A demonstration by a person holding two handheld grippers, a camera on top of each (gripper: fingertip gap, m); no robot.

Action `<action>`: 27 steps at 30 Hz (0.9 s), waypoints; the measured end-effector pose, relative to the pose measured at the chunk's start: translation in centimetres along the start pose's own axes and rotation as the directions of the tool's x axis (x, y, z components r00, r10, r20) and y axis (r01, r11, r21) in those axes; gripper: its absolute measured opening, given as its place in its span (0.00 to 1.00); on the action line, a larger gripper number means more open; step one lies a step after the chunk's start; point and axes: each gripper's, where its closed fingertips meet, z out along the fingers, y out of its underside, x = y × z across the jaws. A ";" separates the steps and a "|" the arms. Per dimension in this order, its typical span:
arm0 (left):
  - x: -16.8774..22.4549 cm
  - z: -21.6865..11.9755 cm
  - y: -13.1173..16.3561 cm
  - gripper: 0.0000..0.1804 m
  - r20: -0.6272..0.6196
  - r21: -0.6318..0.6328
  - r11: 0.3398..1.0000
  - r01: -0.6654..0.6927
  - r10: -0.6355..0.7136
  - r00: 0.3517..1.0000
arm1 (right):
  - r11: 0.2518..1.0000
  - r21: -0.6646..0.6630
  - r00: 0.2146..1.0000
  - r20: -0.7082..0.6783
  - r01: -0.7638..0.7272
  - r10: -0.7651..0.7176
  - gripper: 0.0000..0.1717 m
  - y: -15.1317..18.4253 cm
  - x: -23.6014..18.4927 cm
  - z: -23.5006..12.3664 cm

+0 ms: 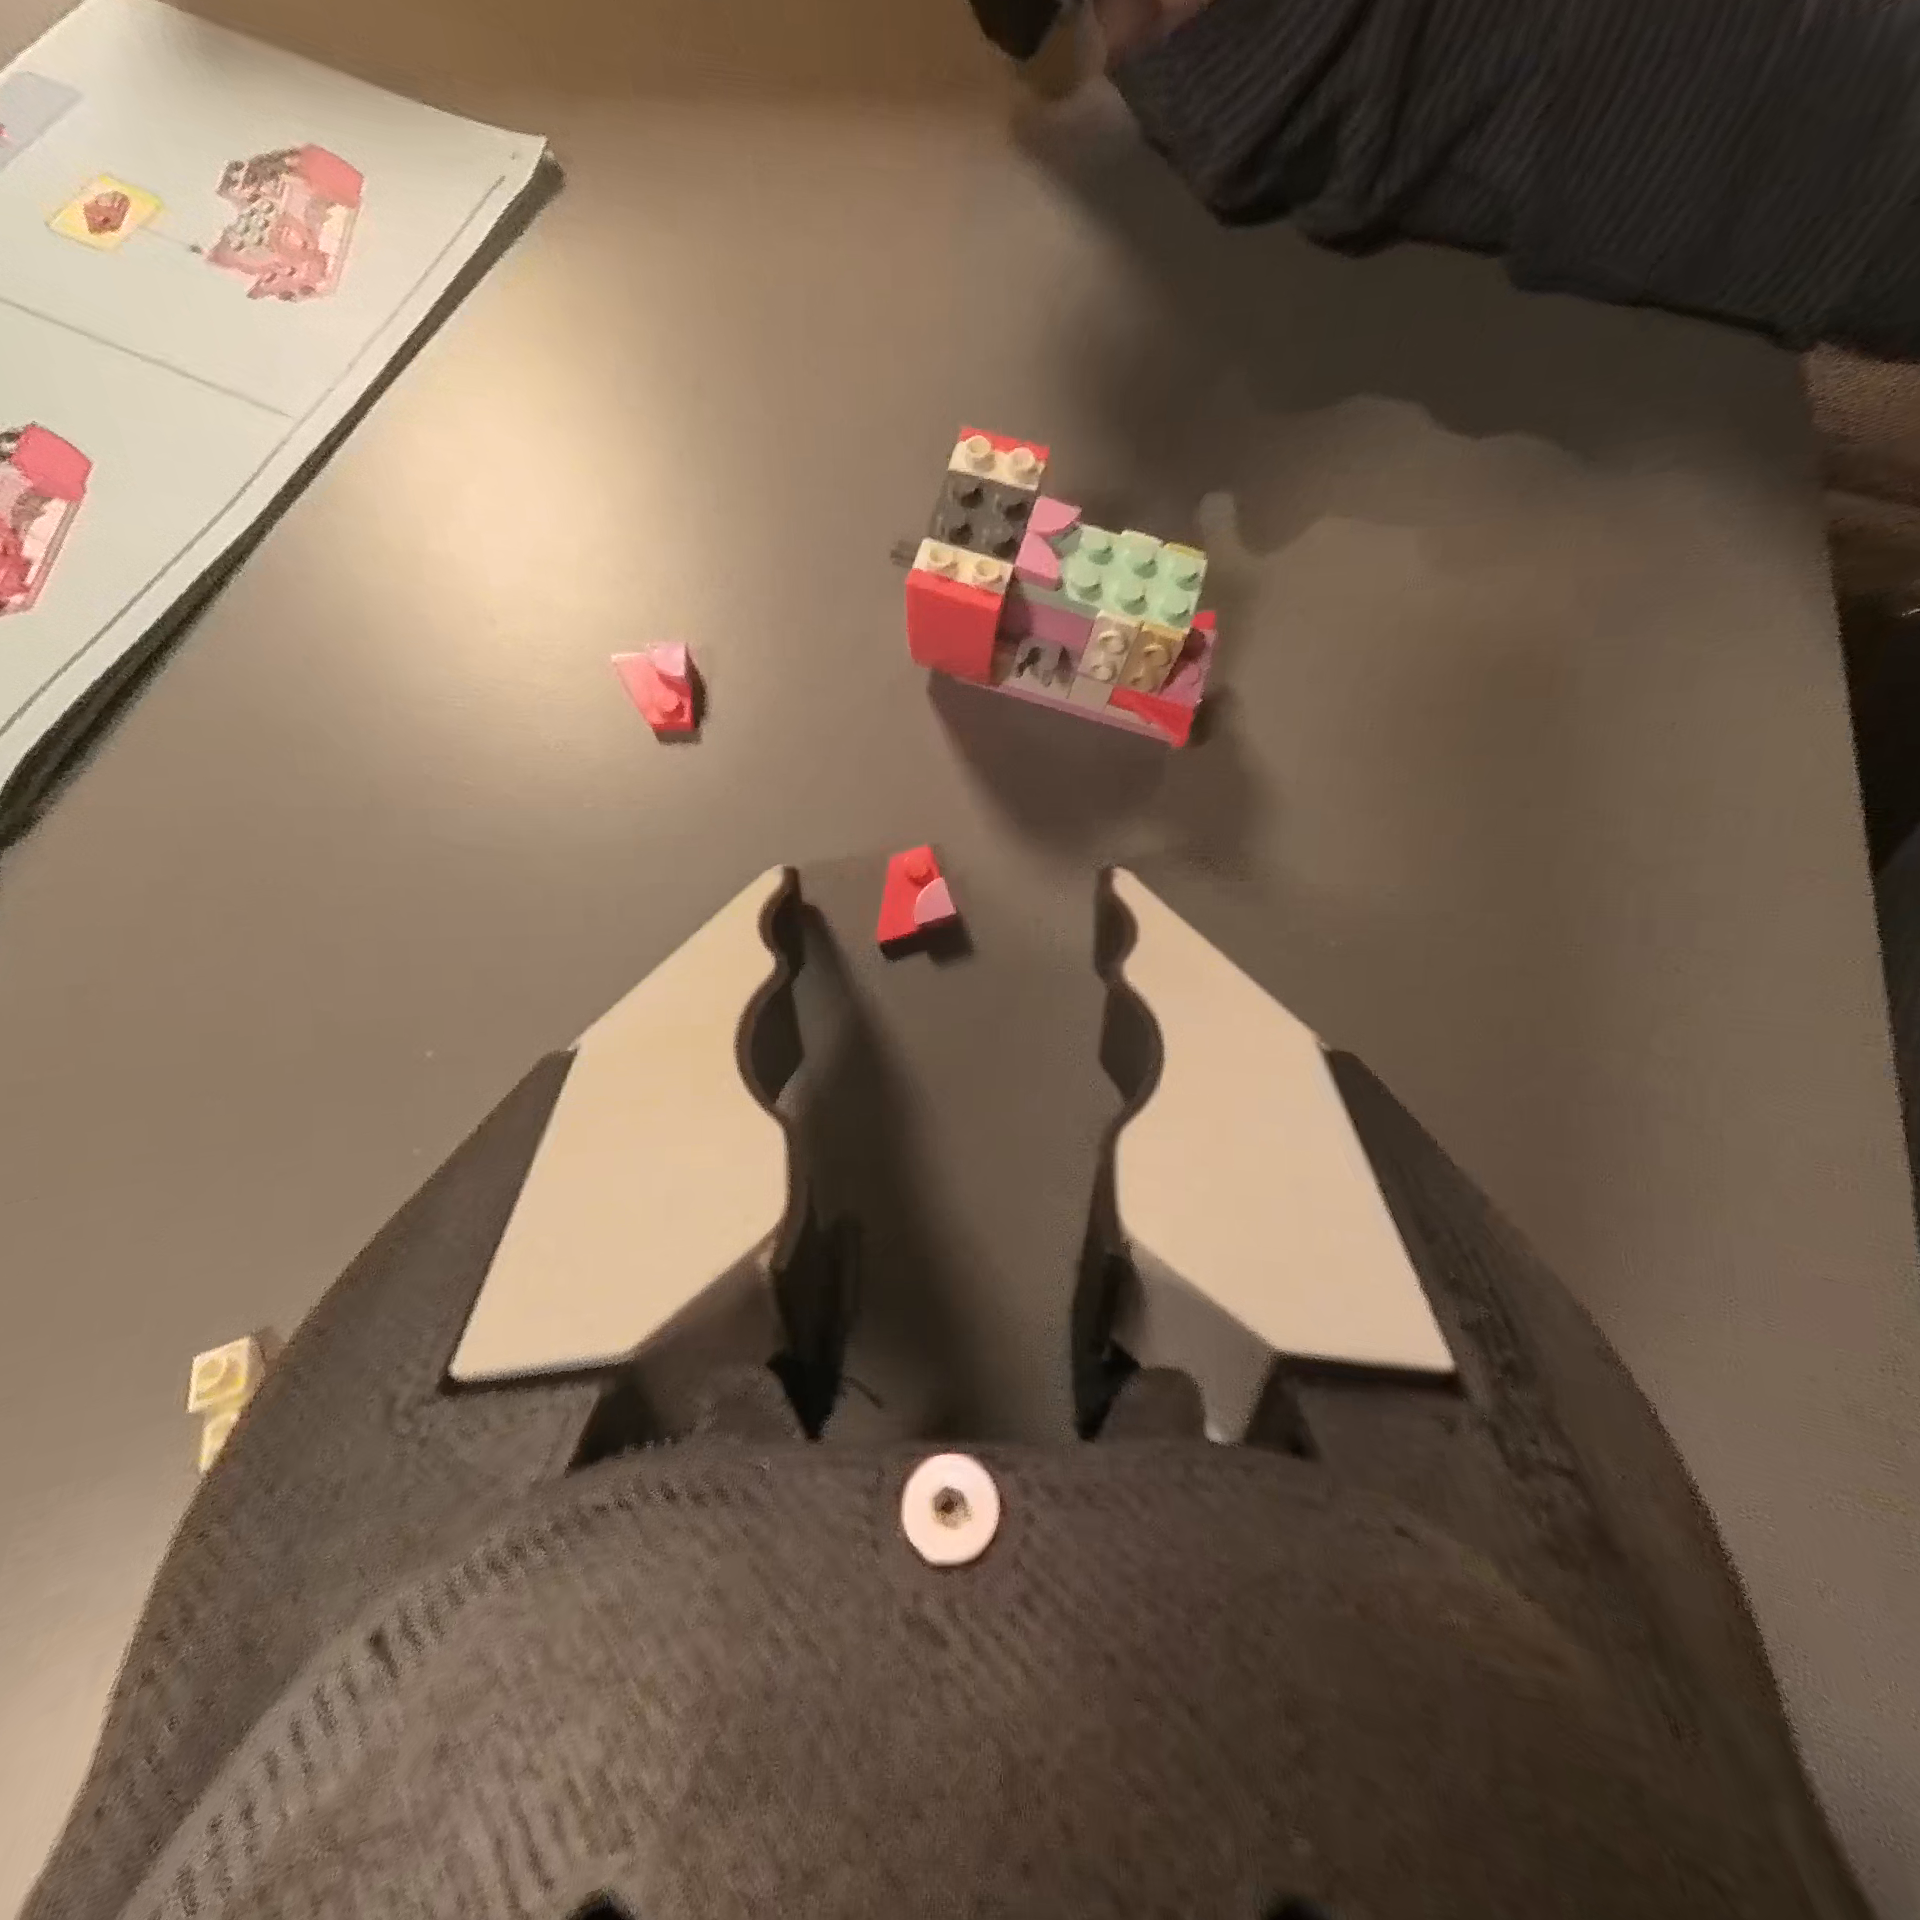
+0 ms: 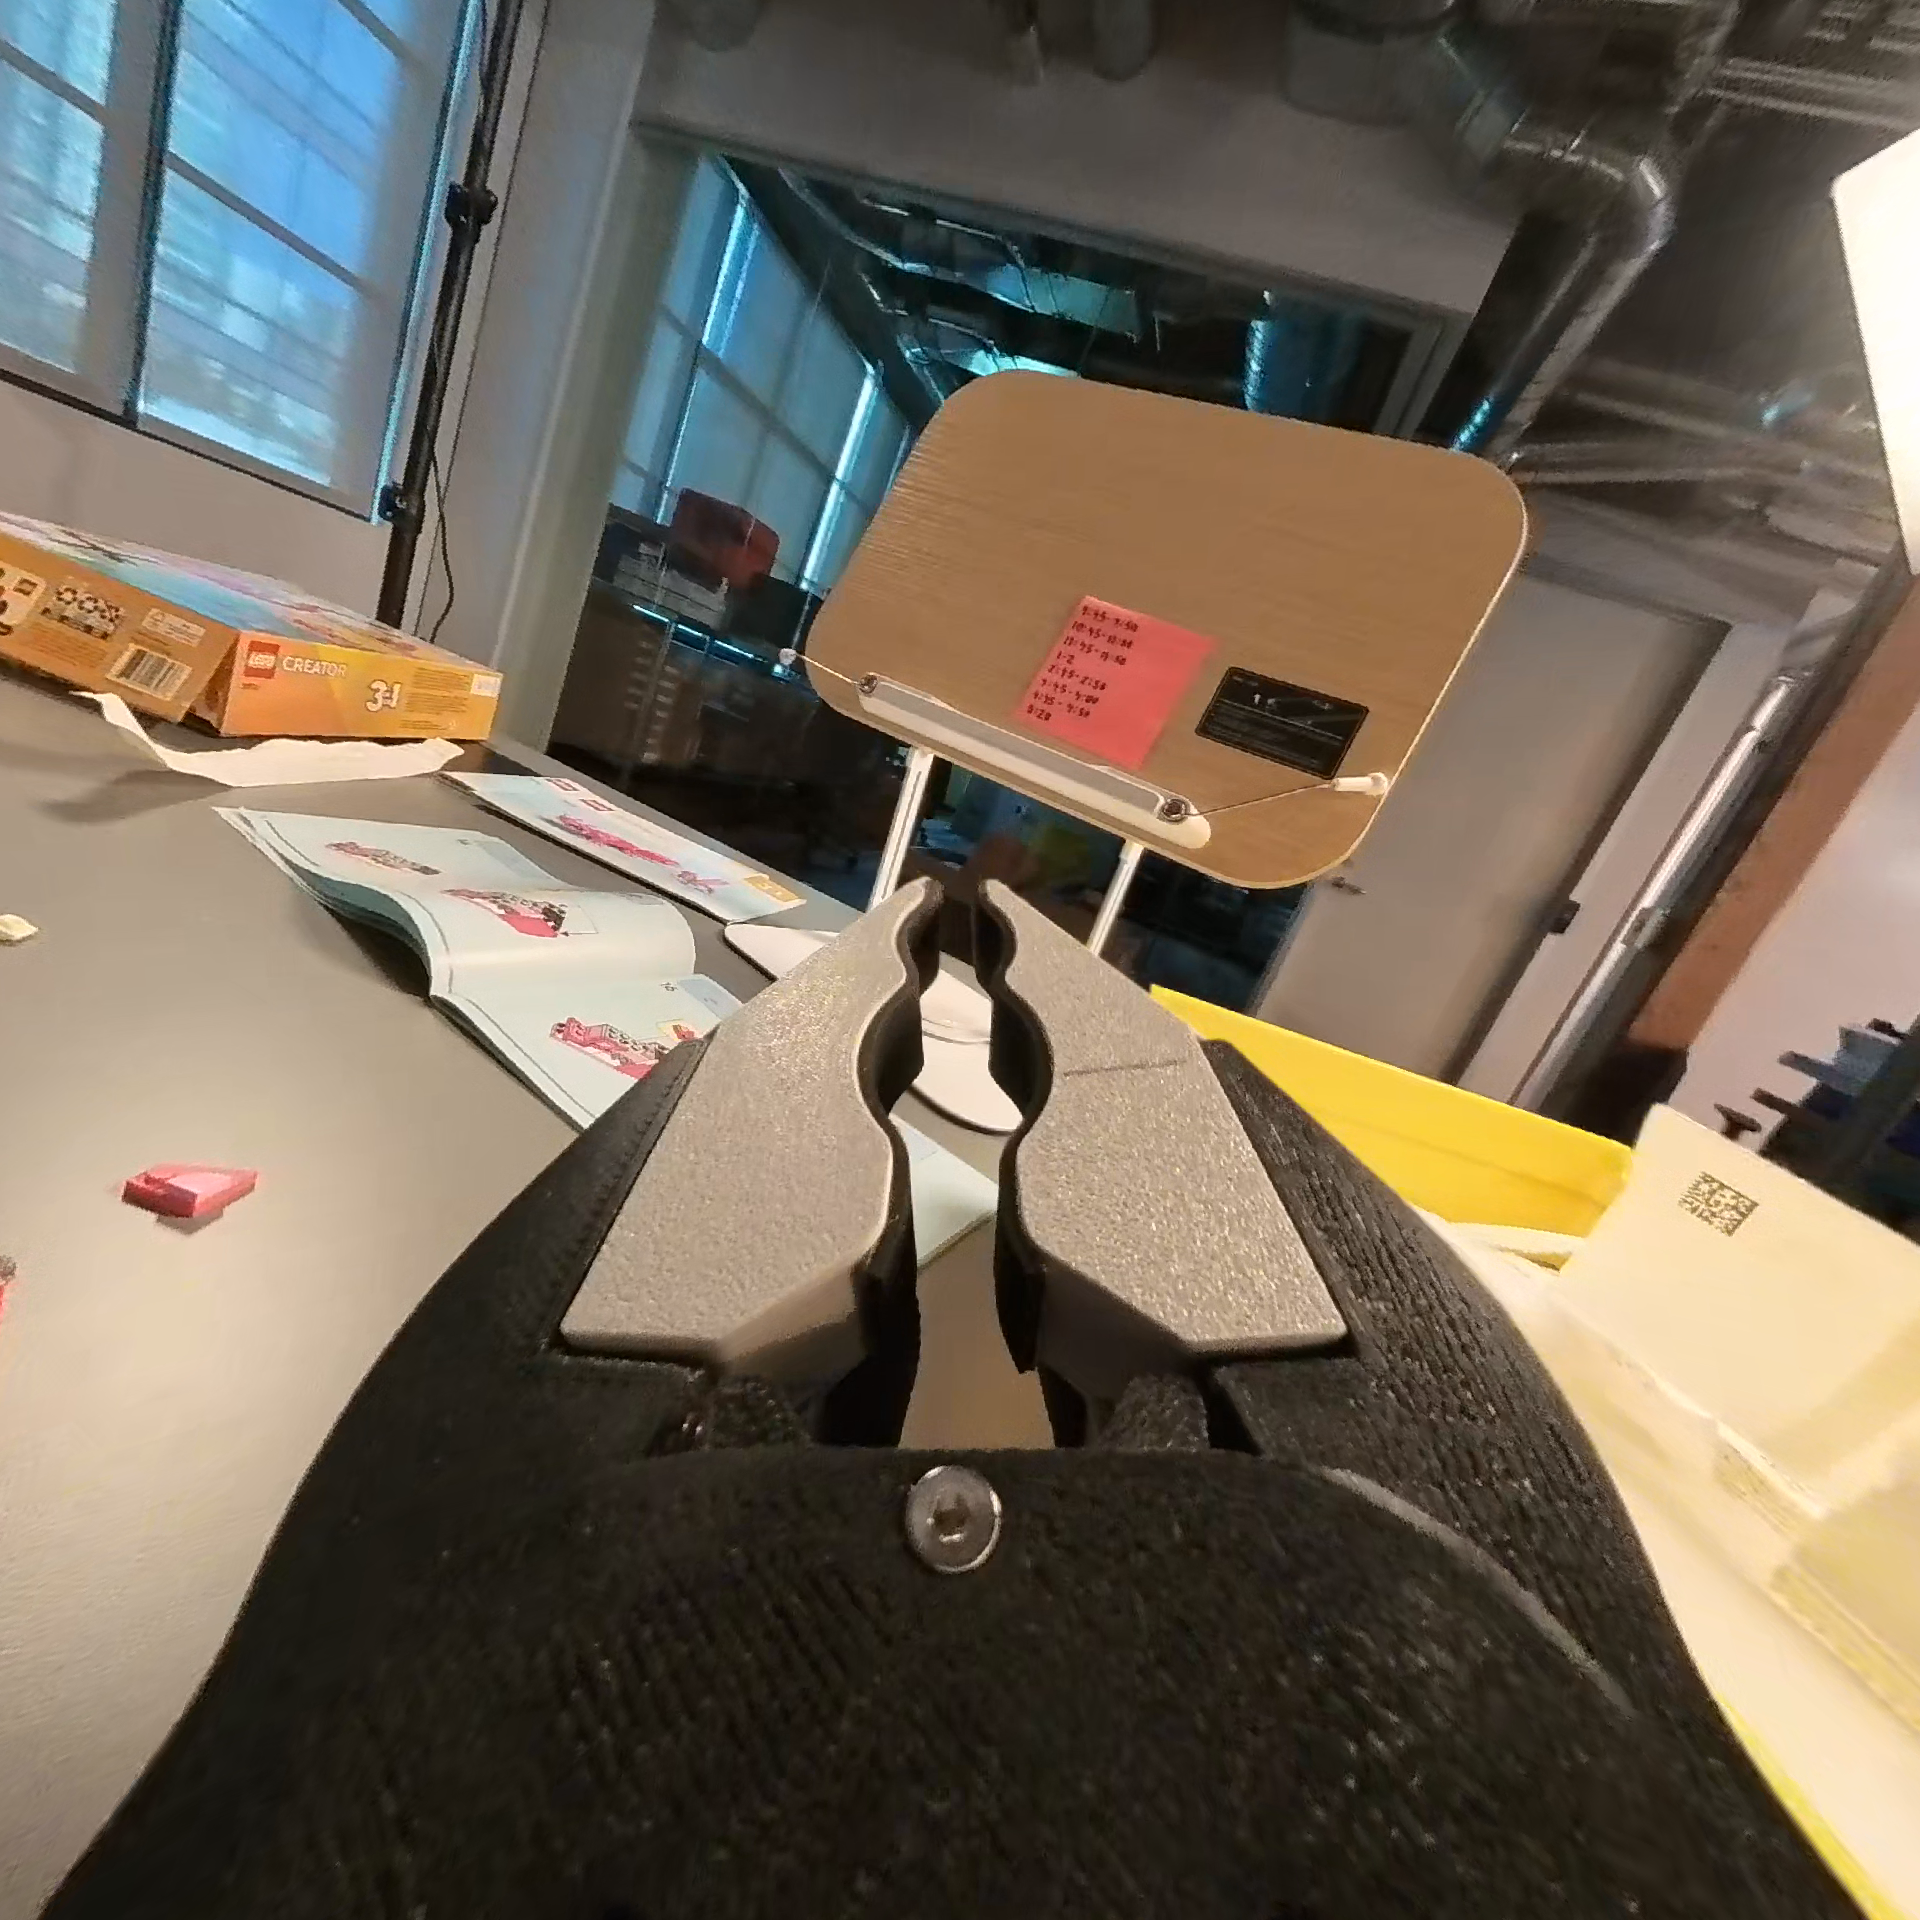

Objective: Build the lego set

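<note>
The left hand-held gripper (image 1: pixel 948 883) hangs over the grey worktop (image 1: pixel 416 987), jaws wide apart, bare; a small red piece (image 1: pixel 916 902) lies between its tips, touching neither. Beyond sits a brick model (image 1: pixel 1060 587), another red piece (image 1: pixel 660 686) to its left. Cream bricks (image 1: pixel 223 1382) are half hidden by the gripper body, and a booklet (image 1: pixel 208 312) is cut off at the edge. The right hand-held gripper (image 2: pixel 961 899) points up at a wooden stand (image 2: pixel 1174 623); its jaws are nearly together, bare. Writing on the stand's pink note (image 2: pixel 1117 675) is blurred.
</note>
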 end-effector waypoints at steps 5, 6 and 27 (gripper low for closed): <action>1.0 -0.6 -2.0 0.40 -0.036 0.138 0.989 -0.048 0.053 0.998 | 1.000 -0.004 1.000 0.003 -0.004 0.004 0.02 0.1 0.0 0.0; 1.0 -0.8 -2.5 0.40 -0.035 0.167 0.985 -0.047 0.053 0.998 | 1.000 -0.006 1.000 0.004 -0.002 0.002 0.02 0.1 -0.1 0.1; -5.6 1.6 -2.7 0.20 0.157 0.112 0.966 0.235 -0.251 0.955 | 0.998 -0.052 0.999 0.035 0.026 -0.024 0.02 1.4 -1.4 1.9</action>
